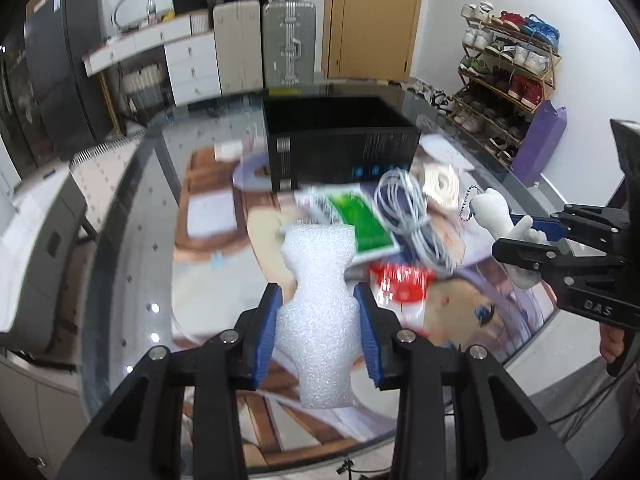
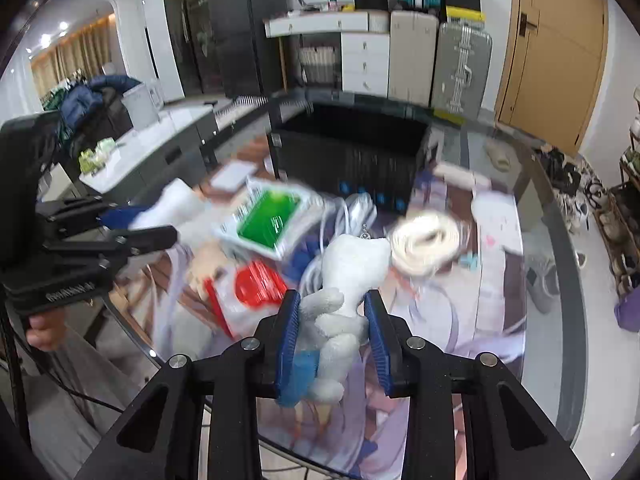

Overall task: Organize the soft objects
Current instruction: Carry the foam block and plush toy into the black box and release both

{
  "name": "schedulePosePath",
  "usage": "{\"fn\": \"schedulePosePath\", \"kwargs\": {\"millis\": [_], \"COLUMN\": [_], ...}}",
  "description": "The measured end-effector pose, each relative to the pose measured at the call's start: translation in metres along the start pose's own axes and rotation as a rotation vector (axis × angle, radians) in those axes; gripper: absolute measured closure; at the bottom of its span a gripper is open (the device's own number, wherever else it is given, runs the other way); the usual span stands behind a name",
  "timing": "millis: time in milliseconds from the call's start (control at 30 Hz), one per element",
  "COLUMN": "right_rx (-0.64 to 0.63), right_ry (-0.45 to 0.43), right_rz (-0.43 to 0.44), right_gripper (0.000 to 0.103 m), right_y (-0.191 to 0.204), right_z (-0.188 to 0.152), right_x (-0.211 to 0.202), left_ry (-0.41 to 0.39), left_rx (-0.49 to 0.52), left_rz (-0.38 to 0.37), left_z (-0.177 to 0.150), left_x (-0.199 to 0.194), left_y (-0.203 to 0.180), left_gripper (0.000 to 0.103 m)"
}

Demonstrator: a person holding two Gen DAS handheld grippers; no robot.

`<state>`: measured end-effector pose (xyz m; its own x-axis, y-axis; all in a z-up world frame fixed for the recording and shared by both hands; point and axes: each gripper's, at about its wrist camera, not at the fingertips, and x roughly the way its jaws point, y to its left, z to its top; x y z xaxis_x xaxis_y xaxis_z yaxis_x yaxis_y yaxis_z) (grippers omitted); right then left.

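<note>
My left gripper (image 1: 318, 320) is shut on a white foam piece (image 1: 320, 280) and holds it above the table; it also shows in the right wrist view (image 2: 172, 204). My right gripper (image 2: 332, 320) is shut on a white plush toy (image 2: 344, 280) with a bead chain, also held above the table; the toy shows in the left wrist view (image 1: 500, 216). An open black box (image 1: 340, 140) (image 2: 348, 148) stands on the table behind the pile.
On the printed table mat (image 1: 224, 216) lie a green packet (image 1: 360, 216) (image 2: 268, 220), a coil of grey cable (image 1: 412, 216), a cream rope coil (image 2: 424, 240) and a red-printed bag (image 2: 256, 284). Suitcases, drawers and a shoe rack (image 1: 508, 80) stand behind.
</note>
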<state>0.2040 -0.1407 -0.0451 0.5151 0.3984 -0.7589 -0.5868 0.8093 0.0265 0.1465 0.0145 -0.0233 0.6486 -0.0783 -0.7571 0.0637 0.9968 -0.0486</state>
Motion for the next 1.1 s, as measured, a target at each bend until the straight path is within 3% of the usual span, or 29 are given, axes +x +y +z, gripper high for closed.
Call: {"fn": "schedulePosePath", "kwargs": {"millis": [333, 500, 600, 1100], "right_rx": [-0.001, 0.01, 0.029, 0.127], "right_ry": [-0.133, -0.171, -0.184, -0.154], "right_rz": [0.006, -0.006, -0.016, -0.053], "right_gripper": [0.07, 0.07, 0.07, 0.07], "right_y": [0.001, -0.004, -0.011, -0.059], "right_z": [0.054, 0.081, 0.099, 0.168], "right_x": [-0.025, -0.024, -0.016, 0.078], "left_ry": [-0.103, -0.09, -0.097, -0.119], "left_rx": [0.025, -0.007, -0.022, -0.102], "left_rz": [-0.037, -0.061, -0.04, -0.073], "left_z": [0.055, 0.081, 0.095, 0.159], "left_x": [-0.006, 0.006, 0.016, 0.093], "left_y": [-0.008, -0.003, 0.002, 0.022], "left_gripper": [0.067, 0.067, 0.067, 0.067]}}
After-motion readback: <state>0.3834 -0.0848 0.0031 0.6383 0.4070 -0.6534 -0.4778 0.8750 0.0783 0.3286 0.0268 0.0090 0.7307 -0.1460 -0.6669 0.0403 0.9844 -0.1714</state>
